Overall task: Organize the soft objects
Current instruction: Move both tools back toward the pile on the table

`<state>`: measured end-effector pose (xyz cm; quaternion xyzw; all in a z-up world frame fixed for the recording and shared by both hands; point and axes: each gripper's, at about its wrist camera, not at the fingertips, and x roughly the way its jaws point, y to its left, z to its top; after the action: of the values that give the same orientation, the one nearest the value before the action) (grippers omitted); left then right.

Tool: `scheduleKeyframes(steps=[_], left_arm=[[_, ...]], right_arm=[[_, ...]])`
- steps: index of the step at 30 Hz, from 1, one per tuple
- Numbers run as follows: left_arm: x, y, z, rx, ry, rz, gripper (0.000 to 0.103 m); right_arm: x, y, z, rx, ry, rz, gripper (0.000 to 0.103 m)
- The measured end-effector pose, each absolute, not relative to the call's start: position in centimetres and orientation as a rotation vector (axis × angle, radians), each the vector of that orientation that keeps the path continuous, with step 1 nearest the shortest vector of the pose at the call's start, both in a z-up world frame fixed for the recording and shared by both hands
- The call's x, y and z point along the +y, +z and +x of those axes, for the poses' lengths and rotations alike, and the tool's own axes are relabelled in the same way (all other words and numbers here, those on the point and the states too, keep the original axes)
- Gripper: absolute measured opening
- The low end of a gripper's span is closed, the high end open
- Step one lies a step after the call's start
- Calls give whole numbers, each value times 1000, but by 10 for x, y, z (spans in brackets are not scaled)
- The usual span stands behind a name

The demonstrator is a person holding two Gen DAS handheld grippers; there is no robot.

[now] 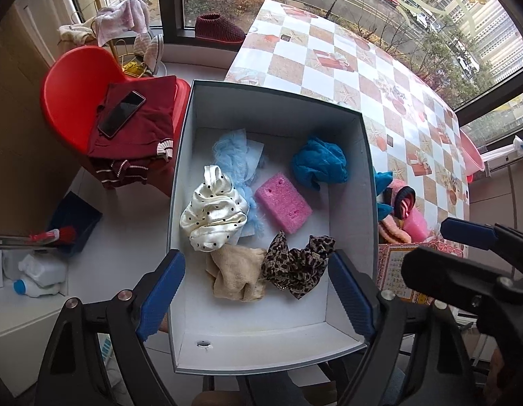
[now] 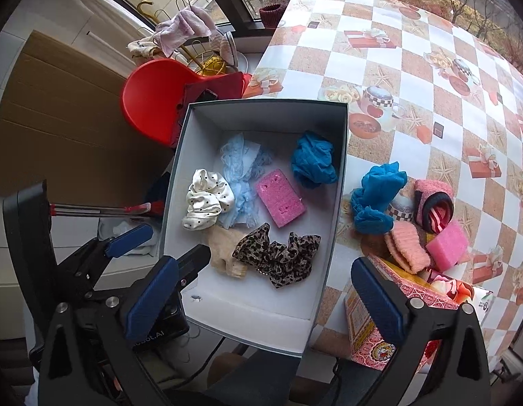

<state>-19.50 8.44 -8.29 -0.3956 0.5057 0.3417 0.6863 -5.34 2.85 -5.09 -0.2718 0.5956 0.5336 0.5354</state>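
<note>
Both grippers are spread wide with nothing in them: left gripper point(image 1: 258, 291) hangs over the near end of the white box point(image 1: 342, 328), right gripper point(image 2: 261, 297) over its right wall. Inside the box: leopard scrunchie point(image 2: 278, 257), beige cloth point(image 2: 224, 250), polka-dot scrunchie point(image 2: 207, 201), pink sponge point(image 2: 280, 198), blue cloth point(image 2: 313, 164). More soft stuff sits on the checkered table point(image 2: 413, 77): another blue cloth point(image 2: 376, 199), pink sponge point(image 2: 447, 245).
</note>
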Motion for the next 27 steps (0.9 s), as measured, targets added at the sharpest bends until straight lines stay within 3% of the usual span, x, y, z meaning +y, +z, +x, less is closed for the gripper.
scheduleKeyframes(steps=[27], left_arm=[[78, -67, -153, 1141, 663, -853, 89]], right_arm=[[-1, -23, -9, 1432, 1245, -482, 103]])
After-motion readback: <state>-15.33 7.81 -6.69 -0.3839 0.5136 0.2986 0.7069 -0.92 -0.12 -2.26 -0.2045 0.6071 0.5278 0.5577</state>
